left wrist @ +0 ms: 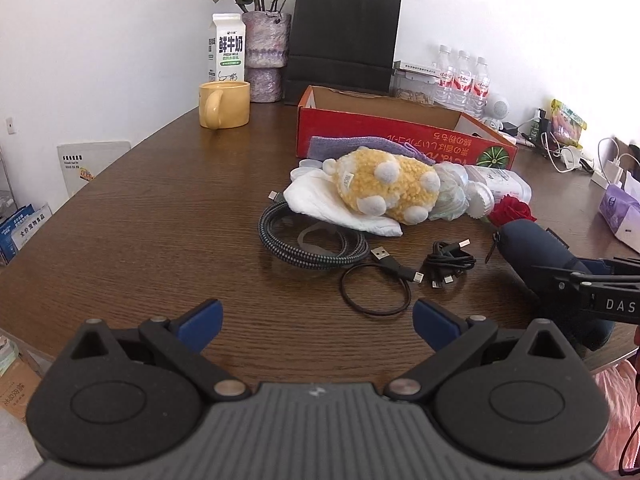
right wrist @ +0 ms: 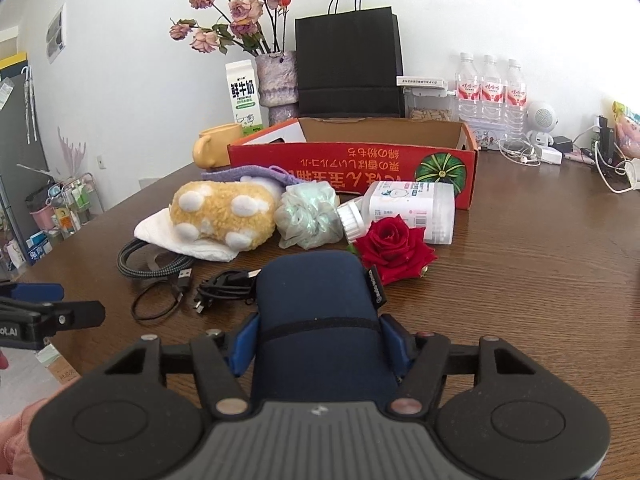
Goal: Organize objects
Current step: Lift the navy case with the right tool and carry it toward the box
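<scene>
The right tongs [right wrist: 319, 344] are clamped on a dark navy pouch [right wrist: 316, 312], its blue pads pressed against both sides of the soft case, which sits low over the wooden counter [right wrist: 520, 280] and points toward twelve o'clock. In the left wrist view the same pouch [left wrist: 540, 248] shows at about three o'clock, held off the right edge of the pile.

The left tongs [left wrist: 318, 320] stand spread wide with nothing between them, hanging over bare counter [left wrist: 160, 220].

Ahead of the pouch, at one o'clock, lies a red rose [right wrist: 394, 246], touching a white plastic bottle [right wrist: 404, 212] on its side. At eleven o'clock a yellow plush toy [right wrist: 224, 212] rests on a white cloth [right wrist: 188, 246], beside a pale green mesh sponge [right wrist: 308, 216]. A braided cable [right wrist: 148, 266], a thin black cable loop [right wrist: 156, 304] and a bundle of short black cables [right wrist: 224, 284] lie at ten o'clock, near the pouch.

Behind the pile stands an open red cardboard box [right wrist: 352, 164] (its print upside down), which looks empty. A yellow mug [left wrist: 224, 104] and a milk carton [left wrist: 228, 50] stand at the far side.
</scene>
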Tool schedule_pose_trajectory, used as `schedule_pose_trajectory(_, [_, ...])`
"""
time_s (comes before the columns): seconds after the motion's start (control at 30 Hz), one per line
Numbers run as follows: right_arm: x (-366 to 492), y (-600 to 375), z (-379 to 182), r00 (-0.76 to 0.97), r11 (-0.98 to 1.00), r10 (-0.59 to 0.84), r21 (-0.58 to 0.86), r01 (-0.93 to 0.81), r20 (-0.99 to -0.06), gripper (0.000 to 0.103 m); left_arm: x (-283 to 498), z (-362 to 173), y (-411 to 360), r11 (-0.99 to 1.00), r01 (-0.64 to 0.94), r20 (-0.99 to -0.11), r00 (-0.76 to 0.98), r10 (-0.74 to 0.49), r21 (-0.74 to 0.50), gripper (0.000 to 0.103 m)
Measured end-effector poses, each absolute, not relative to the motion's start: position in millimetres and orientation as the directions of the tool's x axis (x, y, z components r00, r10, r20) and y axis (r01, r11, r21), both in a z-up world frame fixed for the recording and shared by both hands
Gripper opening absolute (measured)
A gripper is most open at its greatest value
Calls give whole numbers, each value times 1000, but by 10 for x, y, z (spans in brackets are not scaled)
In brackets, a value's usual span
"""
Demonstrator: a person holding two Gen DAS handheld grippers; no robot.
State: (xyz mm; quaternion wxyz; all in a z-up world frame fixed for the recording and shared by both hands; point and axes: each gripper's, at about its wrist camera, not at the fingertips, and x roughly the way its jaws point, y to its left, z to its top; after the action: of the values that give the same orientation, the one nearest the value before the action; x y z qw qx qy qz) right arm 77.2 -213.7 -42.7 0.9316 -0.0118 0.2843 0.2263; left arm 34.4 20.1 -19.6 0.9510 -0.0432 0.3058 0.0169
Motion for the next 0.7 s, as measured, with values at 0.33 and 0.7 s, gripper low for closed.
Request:
schedule_pose_trajectory(0.33, [700,-2312,-387,774,916,390,121,-384,-499,62,599,-112,-109,999,-9,-556,831,-18,-45,72])
schedule_pose_trajectory(0.7, [691,-2414,-399,787,917,390,127,-378,-478,62,973,-200,-358,997,-49,-624,781,4,-55,34])
